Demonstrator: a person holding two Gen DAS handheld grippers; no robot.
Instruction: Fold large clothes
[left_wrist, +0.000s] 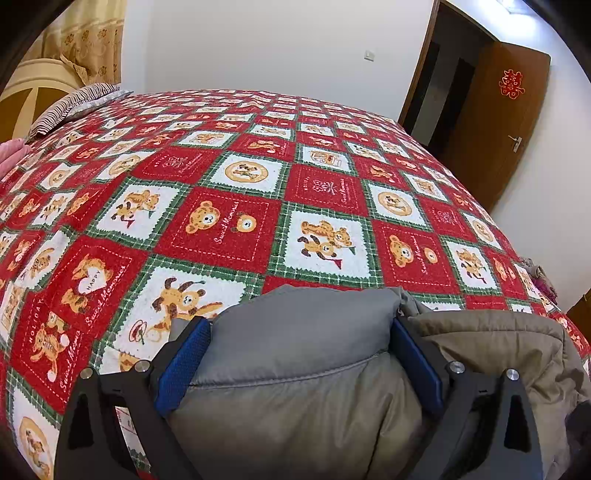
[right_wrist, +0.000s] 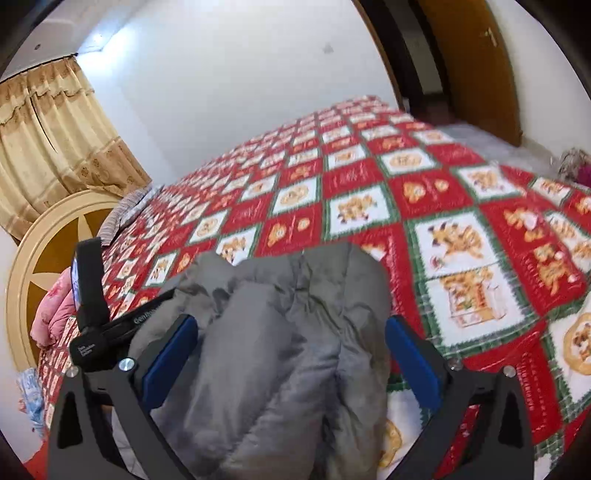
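A thick grey-olive padded jacket (left_wrist: 295, 354) lies bunched at the near edge of a bed with a red, white and green teddy-bear quilt (left_wrist: 236, 221). My left gripper (left_wrist: 301, 328) has its blue pads on both sides of a thick fold of the jacket and is shut on it. In the right wrist view the same jacket (right_wrist: 280, 332) fills the gap of my right gripper (right_wrist: 291, 328), whose blue pads press its sides. The left gripper's black body (right_wrist: 92, 302) shows at the left of that view, beside the jacket.
A striped pillow (left_wrist: 74, 107) and a pink quilt (right_wrist: 55, 314) lie at the head of the bed by a round wooden headboard (right_wrist: 44, 258). A brown door (left_wrist: 495, 122) stands open at the far right. Curtains (right_wrist: 55, 140) hang behind the headboard.
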